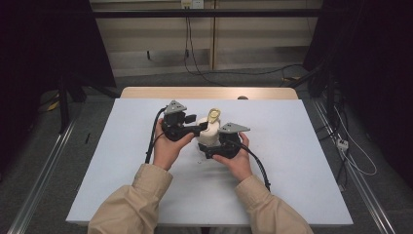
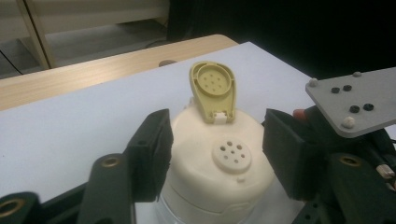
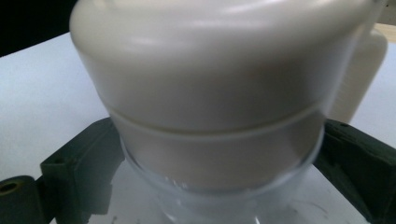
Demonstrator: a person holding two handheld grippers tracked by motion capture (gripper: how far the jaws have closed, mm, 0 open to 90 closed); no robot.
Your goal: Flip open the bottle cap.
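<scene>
High view. A shaker jar point(image 1: 208, 132) stands upright at mid-table on the pale sheet point(image 1: 292, 161), its long axis vertical. The yellow flip lid point(image 1: 213, 116) is raised and tilts toward the far edge. Left gripper point(image 1: 200, 127) comes at the cap from the left; right gripper point(image 1: 214, 148) sits low against the jar's near side. A hand is behind each, in beige sleeves. No label or writing can be read.

Left gripper view. The cream cap point(image 2: 219, 158) lies between the two black jaws. The left pad is at the cap's side, whether touching I cannot tell; the right pad stands clear with a gap, so the jaws are part open with no hold. The flip lid point(image 2: 213, 91) stands up on its hinge, its inner face with a ring of small studs turned this way. In the cap top below it is a round sifter disc point(image 2: 232, 155) with seven holes. The other gripper's grey plate point(image 2: 355, 100) is at right.

Right gripper view. The jar's clear lower body point(image 3: 219, 182) sits between the jaws, pads pressed to both sides: a firm hold. Contents inside look pale and are too blurred to name.
</scene>
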